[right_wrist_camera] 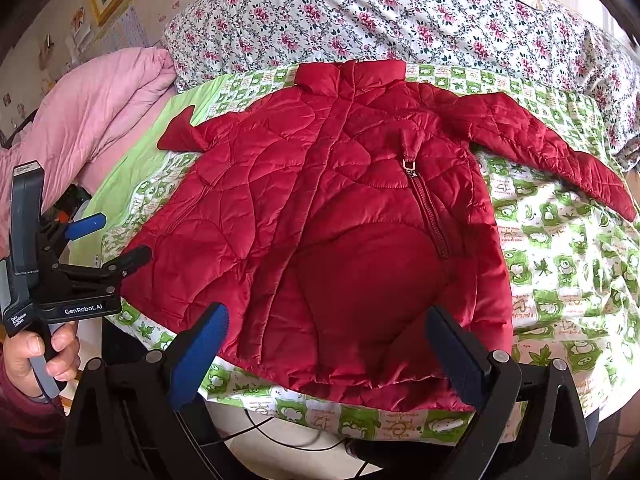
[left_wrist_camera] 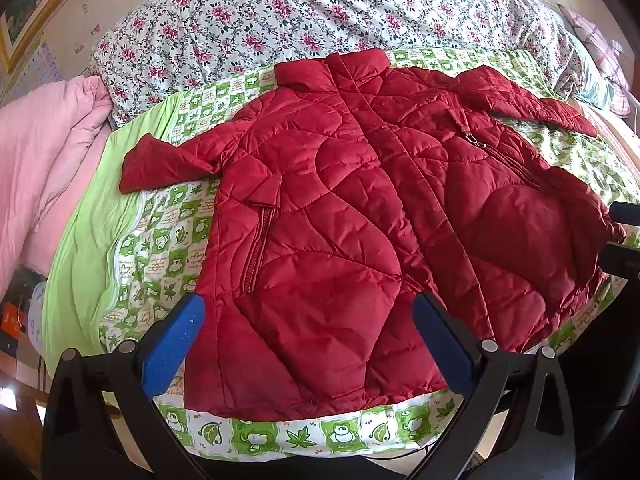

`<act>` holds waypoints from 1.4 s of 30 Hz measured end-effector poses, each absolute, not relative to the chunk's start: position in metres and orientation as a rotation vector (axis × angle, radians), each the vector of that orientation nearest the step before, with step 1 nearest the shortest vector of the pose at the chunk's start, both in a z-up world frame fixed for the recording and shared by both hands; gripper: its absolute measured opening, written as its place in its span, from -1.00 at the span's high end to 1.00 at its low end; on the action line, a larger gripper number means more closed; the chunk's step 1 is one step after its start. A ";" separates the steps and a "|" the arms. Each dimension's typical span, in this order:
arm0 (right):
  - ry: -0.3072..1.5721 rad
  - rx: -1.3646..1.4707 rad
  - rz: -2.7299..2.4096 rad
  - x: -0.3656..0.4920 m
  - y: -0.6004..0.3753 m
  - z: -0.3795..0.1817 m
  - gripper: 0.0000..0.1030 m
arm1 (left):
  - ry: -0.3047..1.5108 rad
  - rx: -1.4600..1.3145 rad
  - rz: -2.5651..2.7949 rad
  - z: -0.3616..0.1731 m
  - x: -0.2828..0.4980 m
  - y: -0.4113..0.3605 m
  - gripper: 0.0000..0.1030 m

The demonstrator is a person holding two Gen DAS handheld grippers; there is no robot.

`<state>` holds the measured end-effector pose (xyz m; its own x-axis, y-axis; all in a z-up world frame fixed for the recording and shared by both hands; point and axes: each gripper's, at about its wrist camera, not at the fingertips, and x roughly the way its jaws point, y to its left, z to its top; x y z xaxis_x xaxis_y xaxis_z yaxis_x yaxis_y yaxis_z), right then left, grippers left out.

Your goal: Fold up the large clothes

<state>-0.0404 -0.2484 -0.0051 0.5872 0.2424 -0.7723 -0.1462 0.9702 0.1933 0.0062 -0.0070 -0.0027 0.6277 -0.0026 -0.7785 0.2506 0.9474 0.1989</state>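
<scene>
A bed point(left_wrist_camera: 72, 264) carries a green frog-print sheet point(left_wrist_camera: 168, 248), with the red jacket point(left_wrist_camera: 340, 216), a floral quilt point(left_wrist_camera: 248, 24) and seemingly a pink duvet point(left_wrist_camera: 44, 148) on it.

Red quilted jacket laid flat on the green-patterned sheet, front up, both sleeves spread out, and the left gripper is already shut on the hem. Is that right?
Not quite. The left gripper is open and grips nothing; its blue fingers stand apart above the jacket. The left wrist view shows it. The jacket does lie front up on the sheet, sleeves spread.

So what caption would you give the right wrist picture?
Red jacket spread flat on a green patterned sheet, both open grippers, right and left, poised at its hem.
</scene>
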 end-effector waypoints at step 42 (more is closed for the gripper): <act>0.828 0.465 0.087 0.002 -0.379 -0.024 -0.92 | 0.910 0.281 -0.166 -0.020 0.064 -0.016 -1.00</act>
